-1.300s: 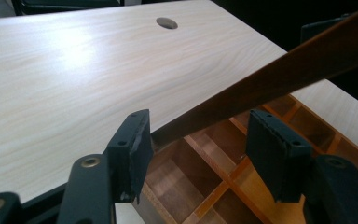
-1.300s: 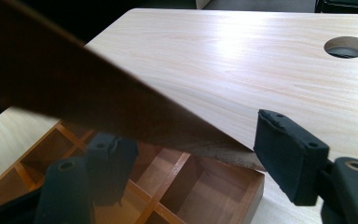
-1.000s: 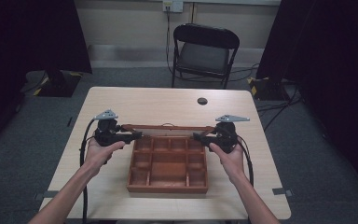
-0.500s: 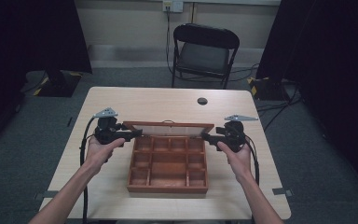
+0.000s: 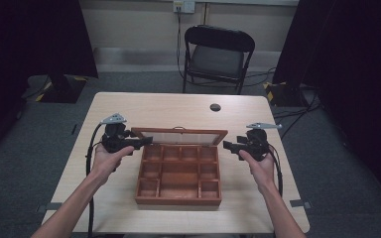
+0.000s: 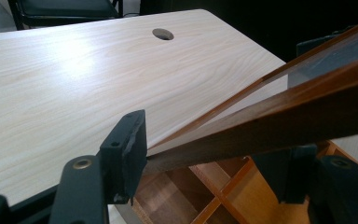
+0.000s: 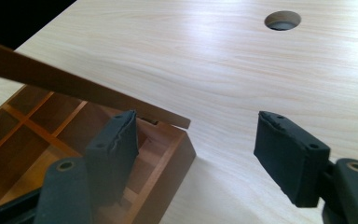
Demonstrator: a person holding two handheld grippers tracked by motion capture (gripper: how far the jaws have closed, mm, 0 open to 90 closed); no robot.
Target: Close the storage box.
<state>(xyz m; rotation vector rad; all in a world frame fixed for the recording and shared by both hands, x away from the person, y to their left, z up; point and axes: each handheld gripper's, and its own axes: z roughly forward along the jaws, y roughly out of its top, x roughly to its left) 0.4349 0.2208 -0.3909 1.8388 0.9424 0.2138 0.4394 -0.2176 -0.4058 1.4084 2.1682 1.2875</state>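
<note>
A wooden compartment box (image 5: 178,201) sits mid-table with its glass-paned lid (image 5: 178,137) tilted up on the far hinge. My left gripper (image 5: 146,141) is shut on the lid's left frame edge; in the left gripper view the lid's frame (image 6: 284,116) runs between the pads (image 6: 123,154) above the box (image 6: 223,196). My right gripper (image 5: 226,145) hovers just right of the box, open. Its jaws have just been closing a little, with bare table between them (image 7: 200,149). In the right gripper view the box's corner (image 7: 163,172) and lid (image 7: 51,77) lie at the left.
The light wooden table (image 5: 129,109) has a round cable hole (image 5: 215,107) at the far side. A black folding chair (image 5: 218,54) stands behind the table. Dark curtains hang at both sides, and cables trail from both grippers toward the front edge.
The lid has swung from nearly flat to tilted up. My right gripper has let go of the lid's right end and moved right, clear of the box. The left hand stayed put.
</note>
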